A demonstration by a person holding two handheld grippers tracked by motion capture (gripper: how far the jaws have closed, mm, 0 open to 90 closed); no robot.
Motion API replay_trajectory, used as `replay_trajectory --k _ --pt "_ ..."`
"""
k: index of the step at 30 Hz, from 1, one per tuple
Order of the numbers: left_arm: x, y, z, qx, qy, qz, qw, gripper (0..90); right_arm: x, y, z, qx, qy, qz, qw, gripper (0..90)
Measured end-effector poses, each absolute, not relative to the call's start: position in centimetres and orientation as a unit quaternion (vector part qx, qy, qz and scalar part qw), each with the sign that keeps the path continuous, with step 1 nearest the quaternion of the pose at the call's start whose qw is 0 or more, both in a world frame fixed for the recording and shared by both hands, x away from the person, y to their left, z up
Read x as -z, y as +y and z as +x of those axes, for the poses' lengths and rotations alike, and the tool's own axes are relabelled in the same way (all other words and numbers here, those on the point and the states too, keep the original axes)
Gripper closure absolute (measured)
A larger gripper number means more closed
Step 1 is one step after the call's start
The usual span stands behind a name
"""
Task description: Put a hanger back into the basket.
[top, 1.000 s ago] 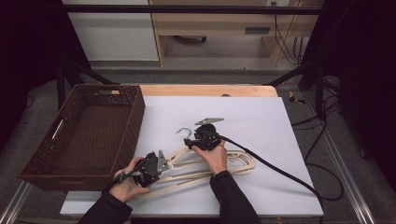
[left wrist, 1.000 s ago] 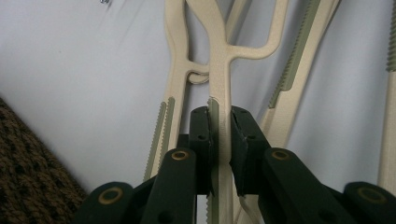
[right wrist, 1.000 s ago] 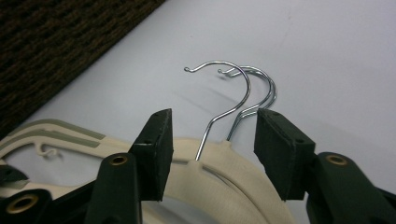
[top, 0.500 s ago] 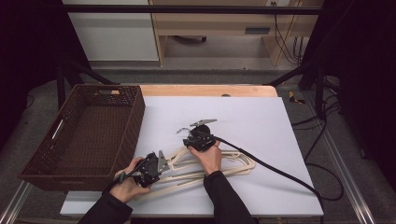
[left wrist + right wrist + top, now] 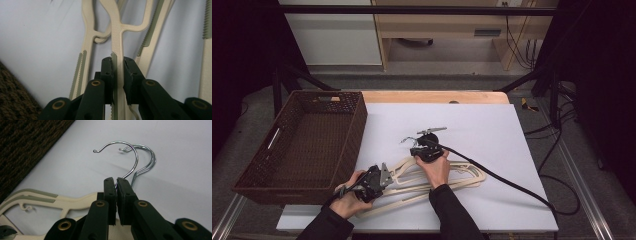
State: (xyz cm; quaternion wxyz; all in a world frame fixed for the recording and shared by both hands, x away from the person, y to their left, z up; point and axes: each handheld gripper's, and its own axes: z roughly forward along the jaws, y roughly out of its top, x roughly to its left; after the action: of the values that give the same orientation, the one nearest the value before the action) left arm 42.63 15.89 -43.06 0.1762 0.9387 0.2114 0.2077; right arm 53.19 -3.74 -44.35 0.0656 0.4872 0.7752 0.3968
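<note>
The stack of cream plastic clothes hangers with chrome wire hooks (image 5: 447, 175) lies flat on the white table sheet (image 5: 492, 130), near its front edge and just right of the brown woven wicker basket (image 5: 302, 145). My right gripper (image 5: 116, 180) has just been closing, and its jaws now pinch the stem of the topmost chrome wire hook (image 5: 125, 155), the pads almost meeting with only the thin wire between them; two more hooks curl just behind it, resting close to the sheet. My left gripper (image 5: 117, 61) is clamped on one cream hanger arm (image 5: 117, 37), narrow jaws pressing both sides of the flat bar beside its grey ribbed grip strip; the neighbouring hanger arms fan out on either side, close but not touching the jaws. In the high view, my left hand (image 5: 354, 192) sits at the stack's left end, just beside the basket's near right corner, so room on that side is tight. My right hand (image 5: 434, 167) rests over the hanger necks, its black cable (image 5: 512, 185) trailing rightward across the sheet and off its right edge. Beyond the hooks, the sheet is open toward its far edge and to the right.
</note>
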Motion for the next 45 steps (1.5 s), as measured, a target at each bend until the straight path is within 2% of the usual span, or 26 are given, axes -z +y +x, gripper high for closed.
replay_trajectory --k 5,6,8,9,12,16,21,23,27,29,31,37,45 --pt "43.3 16.0 42.6 -0.191 0.215 0.94 0.185 77.9 43.7 -3.7 52.4 -0.406 0.768 0.49 0.079 87.8" --pt "43.5 15.9 42.6 -0.172 0.22 0.939 0.201 76.0 43.3 -3.8 52.0 -0.414 0.762 0.491 0.082 88.6" --pt "43.5 15.9 42.6 -0.169 0.219 0.939 0.205 73.9 43.0 -3.8 51.8 -0.419 0.759 0.491 0.081 88.7" --pt "43.4 15.9 42.6 -0.176 0.22 0.936 0.208 69.7 42.8 -3.8 51.5 -0.423 0.758 0.489 0.085 88.8" --pt "42.6 16.2 42.8 -0.148 0.235 0.923 0.266 53.2 42.4 -4.0 50.9 -0.43 0.76 0.479 0.096 88.8" --pt "41.2 16.5 43.6 -0.132 0.257 0.901 0.323 37.0 41.9 -4.0 50.2 -0.439 0.759 0.471 0.102 88.8" --pt "40.8 15.9 44.7 -0.109 0.275 0.882 0.366 28.7 41.1 -4.3 49.2 -0.449 0.761 0.454 0.118 88.8" --pt "41.0 15.6 45.4 -0.09 0.282 0.879 0.374 29.6 40.7 -4.5 48.8 -0.454 0.761 0.448 0.121 88.8" --pt "41.5 14.8 46.6 -0.062 0.293 0.877 0.376 37.6 40.1 -4.7 48.1 -0.462 0.76 0.44 0.123 88.8" --pt "41.8 14.6 47.1 -0.047 0.3 0.873 0.381 43.9 39.8 -4.7 47.9 -0.469 0.759 0.435 0.125 88.8" --pt "41.8 14.5 47.2 -0.037 0.3 0.873 0.383 54.9 39.7 -4.8 47.7 -0.473 0.76 0.428 0.128 88.8" --pt "41.7 14.2 47.1 -0.017 0.301 0.87 0.389 76.0 39.5 -5.1 47.3 -0.48 0.76 0.417 0.134 88.7" --pt "41.1 14.1 46.4 -0.016 0.316 0.864 0.393 80.0 38.9 -5.9 46.5 -0.494 0.758 0.406 0.126 88.2"
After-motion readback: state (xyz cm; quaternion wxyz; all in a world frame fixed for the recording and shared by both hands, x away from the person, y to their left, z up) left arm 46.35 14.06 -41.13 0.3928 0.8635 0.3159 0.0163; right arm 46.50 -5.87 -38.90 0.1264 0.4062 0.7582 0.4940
